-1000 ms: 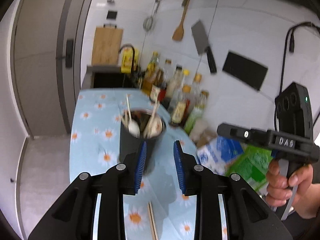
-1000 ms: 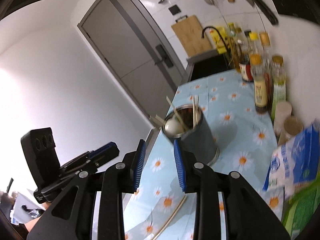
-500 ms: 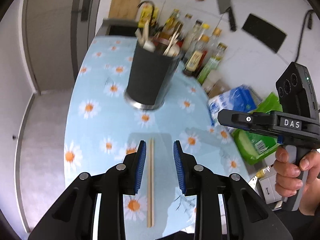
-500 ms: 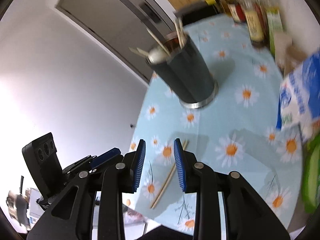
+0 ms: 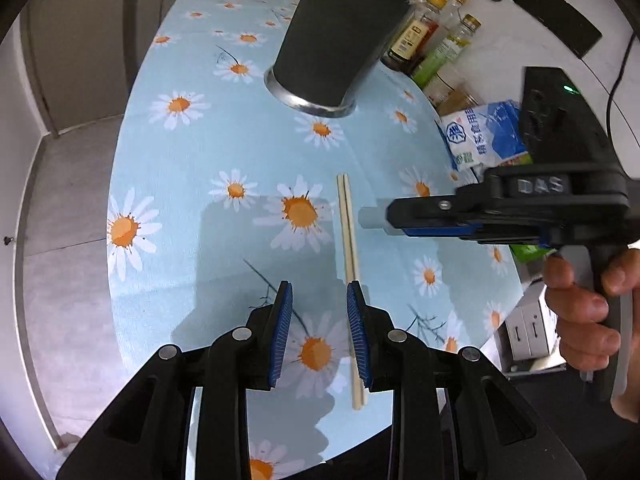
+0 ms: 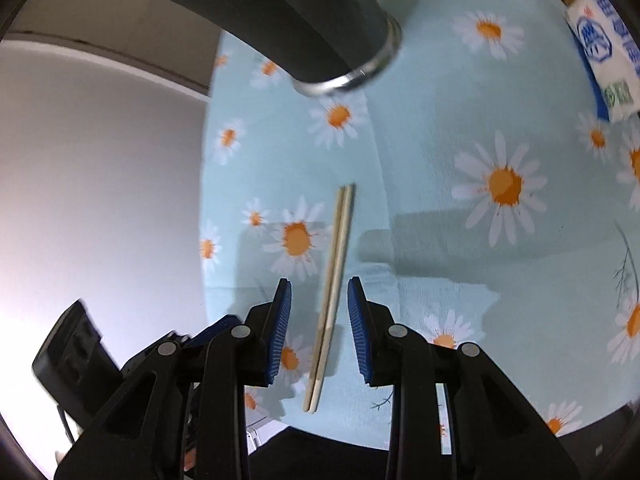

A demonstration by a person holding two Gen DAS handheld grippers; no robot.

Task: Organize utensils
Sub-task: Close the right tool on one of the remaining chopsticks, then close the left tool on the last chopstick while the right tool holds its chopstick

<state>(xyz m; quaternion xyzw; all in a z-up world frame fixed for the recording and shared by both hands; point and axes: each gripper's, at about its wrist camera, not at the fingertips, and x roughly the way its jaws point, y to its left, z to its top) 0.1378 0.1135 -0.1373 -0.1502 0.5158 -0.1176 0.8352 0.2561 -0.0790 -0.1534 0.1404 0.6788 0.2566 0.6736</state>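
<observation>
A pair of wooden chopsticks (image 5: 349,240) lies flat on the daisy-print tablecloth (image 5: 192,168), also in the right wrist view (image 6: 334,276). A dark utensil holder with a steel base (image 5: 336,40) stands beyond them, seen also in the right wrist view (image 6: 304,16). My left gripper (image 5: 319,308) is open and empty, low over the cloth, with the chopsticks beside its right finger. My right gripper (image 6: 319,304) is open with the chopsticks lying between its fingers. In the left wrist view the right gripper (image 5: 372,218) comes in from the right, its tip close to the chopsticks.
Sauce and oil bottles (image 5: 436,36) line the wall right of the holder. A blue and white packet (image 5: 480,136) lies at the table's right side, also in the right wrist view (image 6: 604,48). The table's near edge (image 5: 360,440) is just below the chopsticks.
Both grippers have tilted down and lowered toward the cloth. The holder has slid to the top of both views. The right gripper has closed in around the chopsticks.
</observation>
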